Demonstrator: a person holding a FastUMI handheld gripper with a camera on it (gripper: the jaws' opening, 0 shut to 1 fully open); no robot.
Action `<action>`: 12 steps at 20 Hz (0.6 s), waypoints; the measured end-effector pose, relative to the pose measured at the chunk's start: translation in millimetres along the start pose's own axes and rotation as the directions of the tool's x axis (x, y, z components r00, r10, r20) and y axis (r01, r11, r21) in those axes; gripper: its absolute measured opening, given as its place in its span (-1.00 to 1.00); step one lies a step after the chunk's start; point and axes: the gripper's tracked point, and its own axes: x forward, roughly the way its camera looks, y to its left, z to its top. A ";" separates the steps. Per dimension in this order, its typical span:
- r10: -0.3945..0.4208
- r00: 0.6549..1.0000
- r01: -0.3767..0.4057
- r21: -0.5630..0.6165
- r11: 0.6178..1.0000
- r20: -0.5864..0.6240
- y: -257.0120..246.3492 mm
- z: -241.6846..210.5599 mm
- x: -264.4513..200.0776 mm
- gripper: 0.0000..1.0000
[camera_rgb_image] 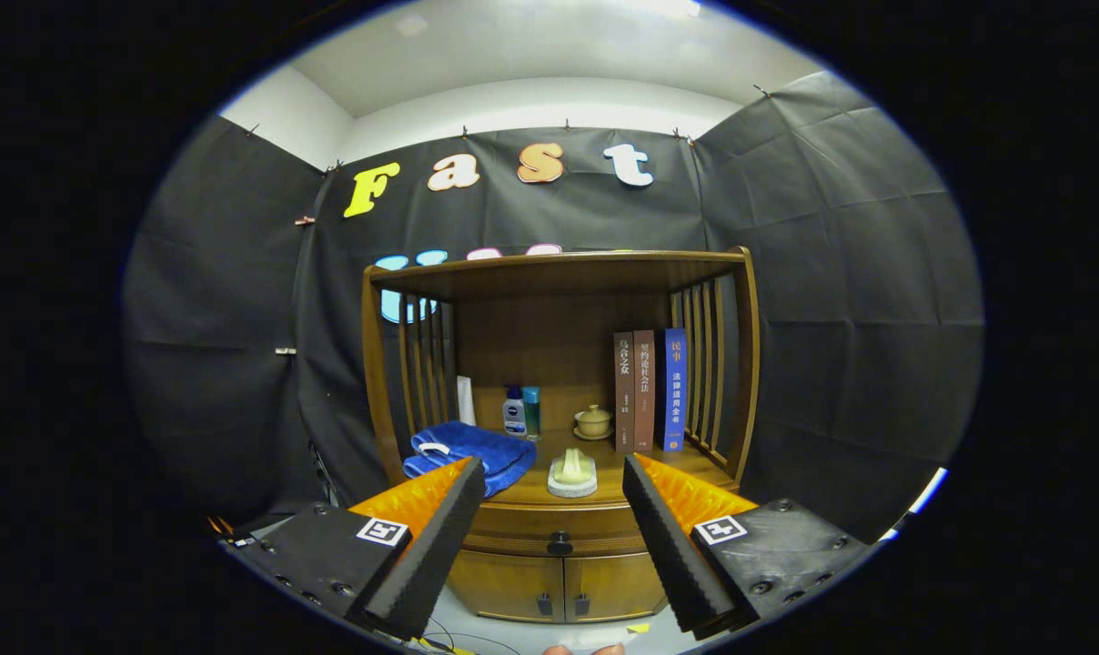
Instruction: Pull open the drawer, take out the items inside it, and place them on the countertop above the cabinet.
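Note:
A wooden cabinet stands ahead of me, its drawer [549, 526] closed under the countertop [622, 487]. The drawer's dark round knob [559, 544] sits between my fingers, some way beyond them. My gripper [549, 478] is open, both fingers spread wide with nothing between them. What lies inside the drawer is hidden.
On the countertop lie a folded blue towel [463, 452], a pale soap on a white dish [573, 473], two small bottles [522, 411], a lidded cup [593, 420] and three upright books [650, 389]. Slatted sides and a top shelf [559, 268] enclose it. Two lower doors [559, 587] sit below the drawer.

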 end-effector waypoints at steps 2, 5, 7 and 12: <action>-0.001 1.000 0.001 0.001 1.000 -0.002 1.2 0.3 -4.7 0.97; 0.000 1.000 0.000 0.008 1.000 0.004 3.3 3.0 -8.1 0.97; -0.013 1.000 0.013 -0.004 1.000 0.015 -0.5 7.3 -9.0 0.97; -0.012 1.000 0.012 0.002 1.000 0.013 1.3 8.5 -8.6 0.98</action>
